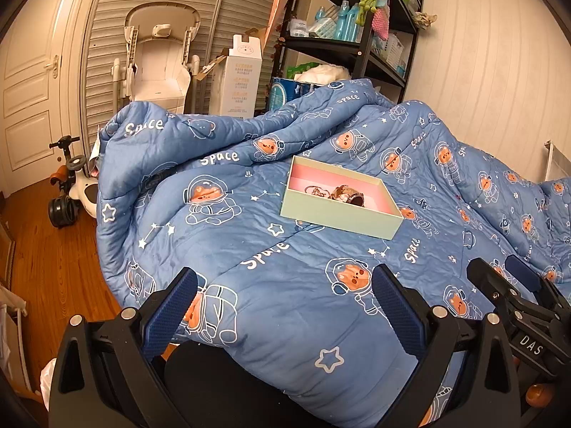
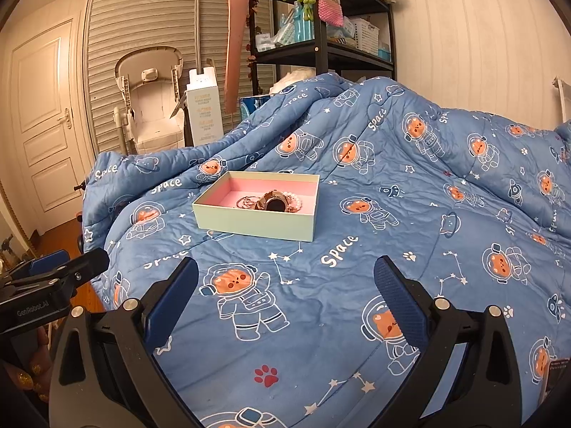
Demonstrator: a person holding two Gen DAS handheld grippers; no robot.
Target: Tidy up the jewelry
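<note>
Both grippers, left (image 1: pixel 283 290) and right (image 2: pixel 285 280), are hovering with fingers apart and empty over the quilt (image 2: pixel 357 285), short of the box (image 2: pixel 257 223) holding jewelry (image 2: pixel 273 202), apparently staged for reaching in.

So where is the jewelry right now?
The jewelry lies inside the green box with the pink lining, on the blue space quilt, ahead of both open hand-held grippers in each wrist view.

A pale green box (image 2: pixel 255 223) holding a watch (image 2: pixel 274 204) sits on the blue quilt (image 2: pixel 374 242).
</note>
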